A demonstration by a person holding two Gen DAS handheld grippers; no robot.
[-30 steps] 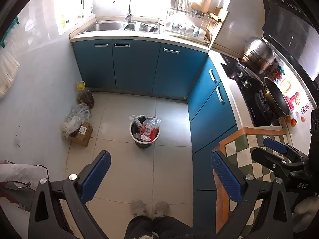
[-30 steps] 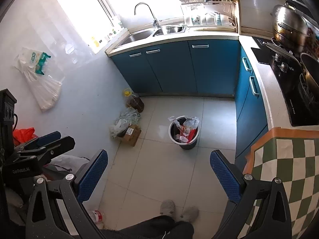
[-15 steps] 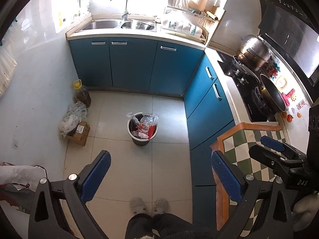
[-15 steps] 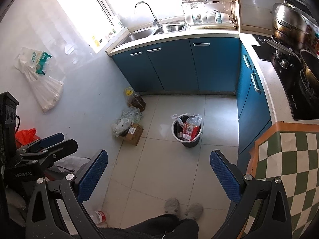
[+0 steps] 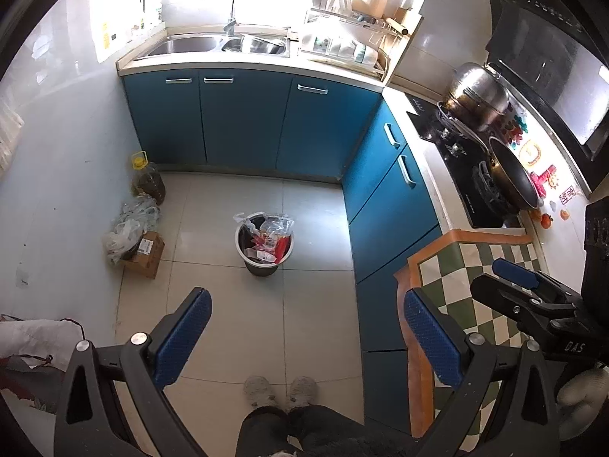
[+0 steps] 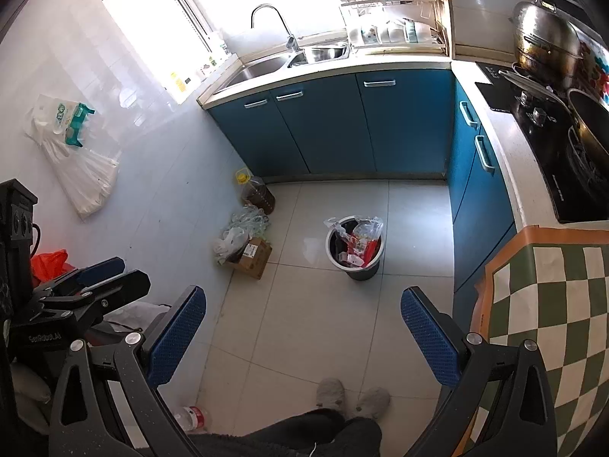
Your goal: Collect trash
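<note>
Left wrist view: we hold our left claw point(image 5: 304, 335) high over the pale tiled floor point(image 5: 228, 323), its blue-padded fingers spread wide and holding nothing, likely so the whole kitchen stays in sight. Out on the open floor, well short of the blue cabinets point(image 5: 243, 122) along the far edge, stands the round grey bin with a white rim point(image 5: 264, 245), heaped with red and clear plastic wrappers point(image 5: 272, 234) that stick out above its rim. By the floor's left edge, against the wall, sit a brown cardboard box point(image 5: 146, 253), crumpled clear plastic bags point(image 5: 131, 222) resting on and beside it, and an amber oil jug with a yellow cap point(image 5: 148, 182) towards the far left corner. Our right claw point(image 5: 533, 285) hangs over the green-and-white checked cloth point(image 5: 475, 266) on the desk, seen edge-on.

Right wrist view: our right claw point(image 6: 302, 331) is likewise spread and bare above the floor point(image 6: 323, 323). The bin point(image 6: 356, 247) stands mid-floor, the box point(image 6: 253, 257) and bags point(image 6: 239, 232) by the left wall. A clear plastic bottle with a red label point(image 6: 190, 417) lies at the near left edge beside our slippers point(image 6: 352, 398). The left claw point(image 6: 87, 282) appears side-on; this view alone does not show its spread. We judge the bin's wrappers and the loose bottle the likeliest things to gather, both well below either claw.
</note>
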